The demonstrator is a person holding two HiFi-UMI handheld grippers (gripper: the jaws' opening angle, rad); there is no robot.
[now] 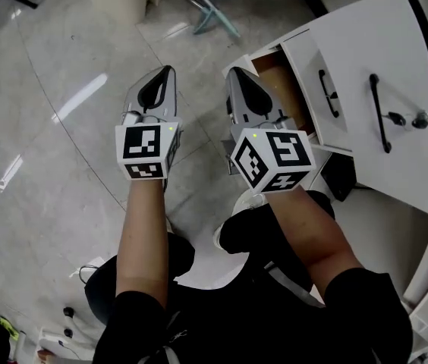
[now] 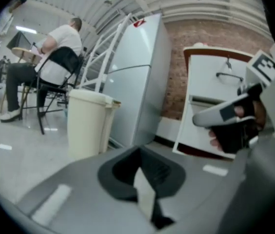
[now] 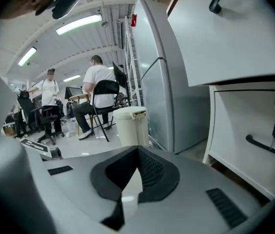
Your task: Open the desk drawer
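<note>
The white desk [image 1: 396, 59] stands at the right of the head view. Its top drawer [image 1: 309, 89] is pulled out, showing a brown inside, and has a black handle [image 1: 328, 93] on its front. Both grippers hang in the air left of the drawer, touching nothing. My left gripper [image 1: 167, 73] is shut and empty, its pads together [image 2: 142, 179]. My right gripper [image 1: 237, 74] is shut and empty too [image 3: 135, 179], close to the drawer's corner. In the right gripper view the open drawer [image 3: 225, 38] juts out overhead, above a lower drawer handle [image 3: 269, 145].
A second black handle [image 1: 379, 112] and a lock [image 1: 421, 120] sit on the desk's larger front. A cream bin [image 2: 89, 123] and a grey fridge [image 2: 135, 77] stand ahead on the glossy floor [image 1: 55, 105]. Seated people [image 3: 96, 89] are further back.
</note>
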